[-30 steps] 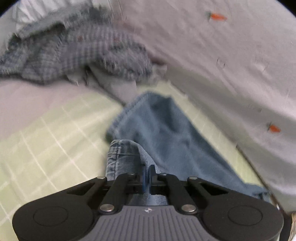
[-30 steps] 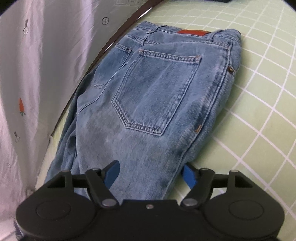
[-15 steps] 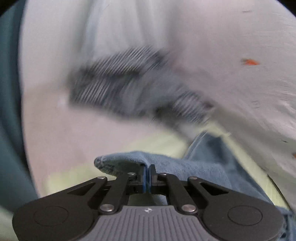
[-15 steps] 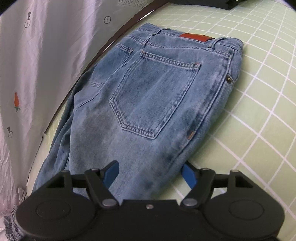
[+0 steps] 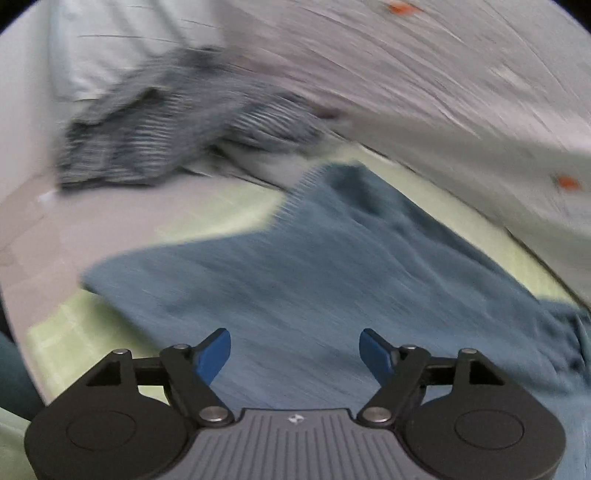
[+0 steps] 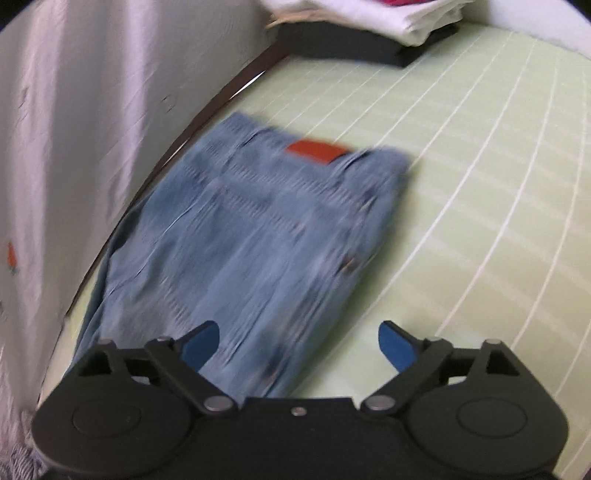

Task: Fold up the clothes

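Note:
A pair of blue jeans (image 6: 255, 236) lies on the green checked bed sheet (image 6: 498, 184), waistband and orange-brown label (image 6: 316, 151) at the far end. In the left wrist view the jeans' leg part (image 5: 332, 273) lies spread on the sheet. My left gripper (image 5: 295, 350) is open and empty just above the denim. My right gripper (image 6: 299, 343) is open and empty, over the jeans' near edge. Both views are motion-blurred.
A crumpled grey striped garment (image 5: 177, 136) lies beyond the jeans in the left wrist view. A pale curtain with small orange prints (image 5: 461, 81) hangs along the bed's side, also in the right wrist view (image 6: 74, 147). Folded white cloth on a dark box (image 6: 369, 22) sits at the bed's far end.
My left gripper was shut on the jeans' leg end, carried it over, and has now opened and let it go. My right gripper has pulled back from the jeans and opened wider.

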A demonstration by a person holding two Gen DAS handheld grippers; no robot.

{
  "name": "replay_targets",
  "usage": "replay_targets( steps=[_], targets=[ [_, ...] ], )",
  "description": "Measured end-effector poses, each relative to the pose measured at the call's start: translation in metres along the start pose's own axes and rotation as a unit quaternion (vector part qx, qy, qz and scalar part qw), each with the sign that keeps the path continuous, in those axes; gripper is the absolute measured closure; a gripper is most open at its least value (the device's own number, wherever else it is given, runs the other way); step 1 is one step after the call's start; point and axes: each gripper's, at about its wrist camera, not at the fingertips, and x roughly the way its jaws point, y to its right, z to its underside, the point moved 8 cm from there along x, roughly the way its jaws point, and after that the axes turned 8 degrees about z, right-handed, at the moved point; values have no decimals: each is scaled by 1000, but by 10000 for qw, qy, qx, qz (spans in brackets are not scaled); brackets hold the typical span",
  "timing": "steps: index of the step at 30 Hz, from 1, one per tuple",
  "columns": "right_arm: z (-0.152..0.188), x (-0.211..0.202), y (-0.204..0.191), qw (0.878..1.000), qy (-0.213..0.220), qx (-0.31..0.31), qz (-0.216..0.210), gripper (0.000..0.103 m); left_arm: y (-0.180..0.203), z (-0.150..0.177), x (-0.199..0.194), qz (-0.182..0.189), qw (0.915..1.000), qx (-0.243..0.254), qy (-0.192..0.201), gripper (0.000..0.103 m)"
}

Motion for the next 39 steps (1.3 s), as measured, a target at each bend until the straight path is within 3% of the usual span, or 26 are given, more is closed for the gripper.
replay_targets(
  steps=[3,5,7,11,15,19,22,28,30,32,36,39],
  targets=[
    [-28,9,17,9998,35,183,-60,9,41,18,-3,183,9996,145,-129,24],
    [-45,18,22,9998,58,176,-71,22,68,30,-6,297,9992,197,-181,22],
    [-57,29,21,10000,-32,-43,-25,42,90,42,-10,400,9985,294,-242,22],
    [-72,42,16,9990,-122,-432,-70,49,127,60,-18,379,9974,564,-259,21],
    [-76,35,7,9933,96,-1105,-336,85,152,75,-18,312,9968,653,-338,21],
    [-81,3,9,9841,528,-1644,-418,89,174,86,-16,230,9963,712,-416,21],
    [-90,-23,35,9798,851,-1801,-184,89,184,88,-15,169,9957,809,-420,21],
    [-101,-23,134,9697,821,-1934,1249,87,178,95,-12,66,9946,857,-588,21],
    [-105,-24,147,9703,824,-1794,1398,84,173,97,-11,47,9943,834,-668,21],
    [-108,-30,148,9699,928,-1704,1473,69,165,95,-11,56,9945,781,-699,20],
    [-119,-47,124,9494,1650,-1948,1830,24,147,82,-14,14,9953,728,-639,19],
    [-124,-55,98,9401,1986,-2153,1743,13,130,68,-12,-44,9962,666,-562,19]
  ],
)
